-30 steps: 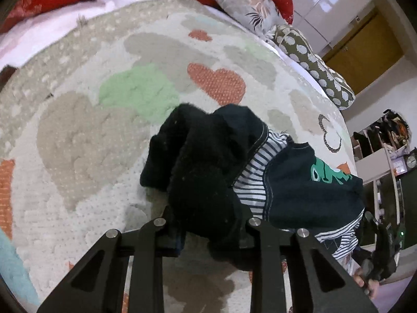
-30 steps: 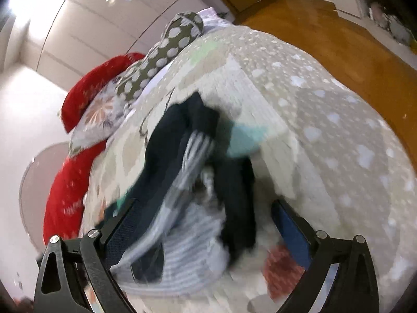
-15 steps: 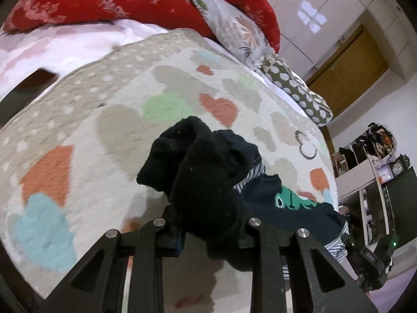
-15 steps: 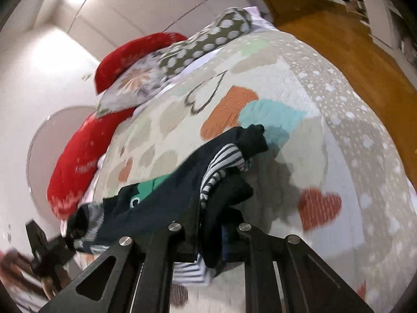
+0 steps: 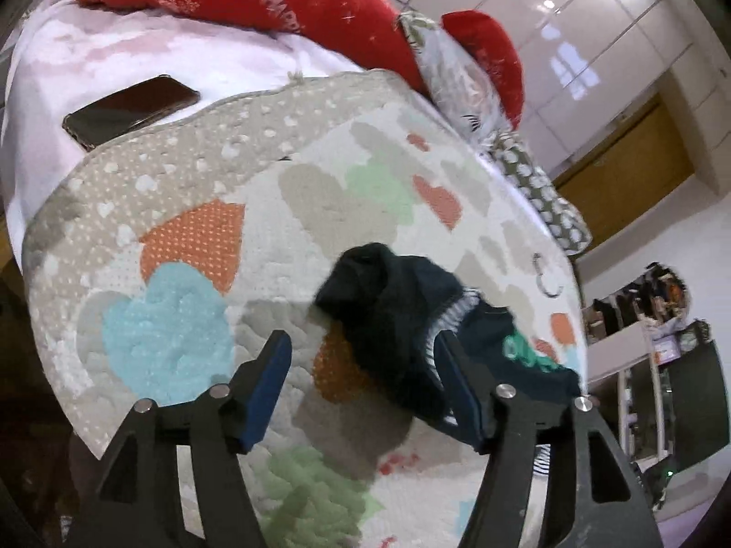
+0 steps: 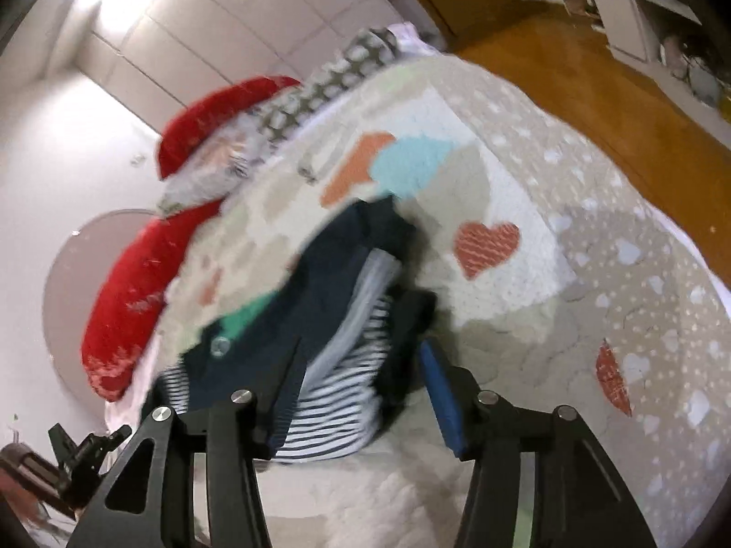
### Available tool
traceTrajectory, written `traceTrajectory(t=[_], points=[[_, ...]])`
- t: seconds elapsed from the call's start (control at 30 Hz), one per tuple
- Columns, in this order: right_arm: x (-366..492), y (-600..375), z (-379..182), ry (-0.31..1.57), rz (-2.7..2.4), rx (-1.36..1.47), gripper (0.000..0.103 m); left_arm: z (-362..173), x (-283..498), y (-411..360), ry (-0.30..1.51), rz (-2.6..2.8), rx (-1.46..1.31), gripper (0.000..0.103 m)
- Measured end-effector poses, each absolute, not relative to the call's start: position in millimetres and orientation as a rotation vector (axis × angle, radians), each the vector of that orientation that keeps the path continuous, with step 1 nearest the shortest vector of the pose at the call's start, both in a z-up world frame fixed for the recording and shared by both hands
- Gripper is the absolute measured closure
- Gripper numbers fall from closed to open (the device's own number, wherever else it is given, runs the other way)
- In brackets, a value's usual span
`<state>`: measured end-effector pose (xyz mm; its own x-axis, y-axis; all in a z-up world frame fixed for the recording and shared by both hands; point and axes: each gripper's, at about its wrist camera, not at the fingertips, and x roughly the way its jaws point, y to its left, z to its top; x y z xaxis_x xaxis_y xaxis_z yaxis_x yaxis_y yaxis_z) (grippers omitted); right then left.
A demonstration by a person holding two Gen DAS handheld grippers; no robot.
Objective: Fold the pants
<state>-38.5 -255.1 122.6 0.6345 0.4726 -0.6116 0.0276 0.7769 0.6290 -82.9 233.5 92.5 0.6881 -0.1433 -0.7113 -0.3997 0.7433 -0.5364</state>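
Lying bunched between both spread hand-held grippers, left (image 5: pixel 361 383), right (image 6: pixel 361 388), pants (image 5: pixel 393 319) on quilt (image 5: pixel 192 210).

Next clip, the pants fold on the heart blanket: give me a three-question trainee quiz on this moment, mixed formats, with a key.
1. True or false: the left gripper is clamped on the pants.
2. Multiple choice: what lies on the white sheet past the heart blanket? A) a remote B) a phone C) a book
3. Fill in: the lining showing inside the pants at the right gripper is ____.

Key: 1. False, both grippers stand open. 2. B, the phone. 3. Striped.
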Motion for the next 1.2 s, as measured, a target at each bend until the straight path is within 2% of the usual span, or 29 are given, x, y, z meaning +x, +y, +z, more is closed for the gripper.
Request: traceTrajectory(t=[0.13,0.23,0.3,0.33,0.43,0.53,0.7,0.77,0.8,1.0,1.03,1.1,1.13,1.2], points=[[-53.7,-231.7,144.2,0.812,0.350,0.606,0.046,89.4,-82.5,222.7,0.844,0.057,-0.799,0.039],[-73.6,-203.7,174.2,0.695,0.314,0.418,0.046,83.3,-78.2,212.2,0.870,-0.004,-0.824,0.039],[-98.1,-190.4,198.3,0.552,0.248,0.301,0.025,77.3,-74.4,206.4,0.896,-0.003,-0.818,0.039],[-106.9,-185.9,207.0,0.490,0.220,0.269,0.000,75.4,-73.3,204.8,0.903,-0.002,-0.817,0.039],[-119.7,-176.1,216.6,0.377,0.247,0.254,0.000,68.6,-67.6,198.0,0.932,-0.010,-0.816,0.039],[-97.3,-172.3,205.4,0.525,0.347,0.315,0.000,68.8,-62.9,191.6,0.938,-0.015,-0.802,0.039],[-64.6,-188.5,166.8,0.742,0.414,0.559,0.009,68.8,-47.0,184.5,0.962,-0.061,-0.814,0.039],[-50.5,-194.7,147.1,0.844,0.476,0.660,0.024,65.7,-36.7,181.2,0.993,-0.103,-0.846,0.046],[-43.1,-197.2,137.5,0.891,0.486,0.708,0.025,64.7,-33.7,180.2,1.003,-0.121,-0.856,0.053],[-12.1,-191.4,108.0,1.002,0.482,0.727,0.027,65.2,-19.8,170.4,1.020,-0.094,-0.804,0.055],[-8.1,-189.1,105.6,1.011,0.474,0.715,0.027,66.0,-18.4,169.7,1.019,-0.087,-0.791,0.071],[5.0,-183.5,96.7,1.045,0.407,0.684,0.028,67.5,-15.5,168.4,1.035,-0.067,-0.751,0.097],[8.8,-182.1,93.0,1.049,0.392,0.685,0.033,67.4,-15.7,169.9,1.034,-0.065,-0.749,0.097],[15.4,-180.3,89.3,1.059,0.370,0.671,0.059,69.8,-18.1,173.4,1.012,-0.066,-0.764,0.097]])
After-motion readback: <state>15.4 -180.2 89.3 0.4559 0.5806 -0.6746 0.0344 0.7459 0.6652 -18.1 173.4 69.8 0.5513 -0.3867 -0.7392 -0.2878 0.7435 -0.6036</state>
